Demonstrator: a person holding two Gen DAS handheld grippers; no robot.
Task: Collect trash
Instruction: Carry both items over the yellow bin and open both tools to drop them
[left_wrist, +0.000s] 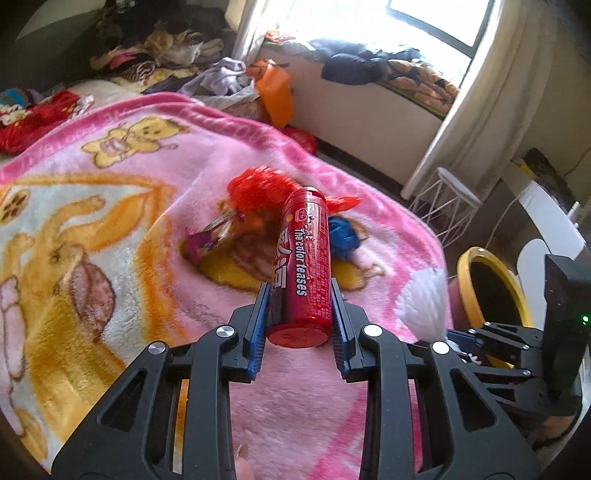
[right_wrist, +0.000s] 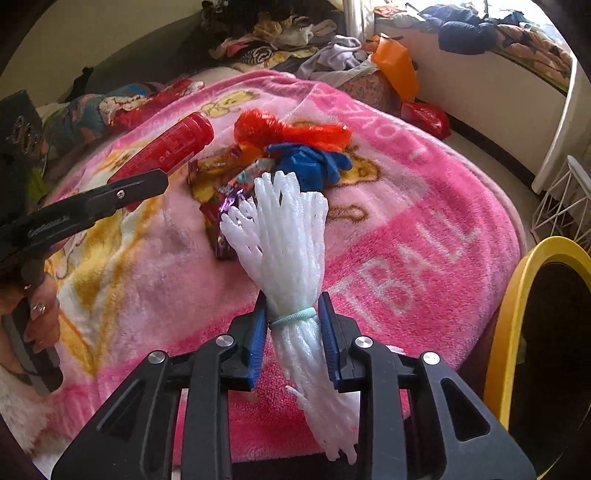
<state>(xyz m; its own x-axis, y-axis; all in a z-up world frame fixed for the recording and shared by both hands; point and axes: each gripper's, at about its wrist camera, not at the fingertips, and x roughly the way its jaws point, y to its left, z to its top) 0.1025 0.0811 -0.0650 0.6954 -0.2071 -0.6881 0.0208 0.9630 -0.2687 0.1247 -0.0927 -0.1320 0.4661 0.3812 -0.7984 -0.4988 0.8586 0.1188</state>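
Left gripper (left_wrist: 300, 291) clenching a red tube (left_wrist: 302, 266), jaws pressing on both sides near its capped near end, far end pointing away over the pink blanket (left_wrist: 155, 155). Printed along the tube, white lettering reading "the color teases". Seen from the right wrist view, the same tube (right_wrist: 166, 147) slanting up above the bed, held clear of the blanket by the left gripper (right_wrist: 140, 186), with a hand (right_wrist: 38, 317) wrapping the handle at the left edge.

Right gripper (right_wrist: 293, 314) grasping a white foam net (right_wrist: 291, 236), jaws closing on the bundle just where a pale green band (right_wrist: 293, 316) is cinching it; upper strands fanning out above the jaws, lower strands trailing down between the gripper arms.

Lying on the blanket beyond both grippers, a small heap of trash: a red plastic bag (right_wrist: 280, 127), a blue crumpled piece (right_wrist: 308, 162) touching it, and colourful snack wrappers (right_wrist: 221, 206) just beside. In the left wrist view, the same red bag (left_wrist: 258, 188) sitting behind the tube's far end.

Standing near the bed's right side, a yellow-rimmed bin (right_wrist: 517, 314), dark inside. Piling at the far end of the bed, loose clothes (left_wrist: 166, 48).
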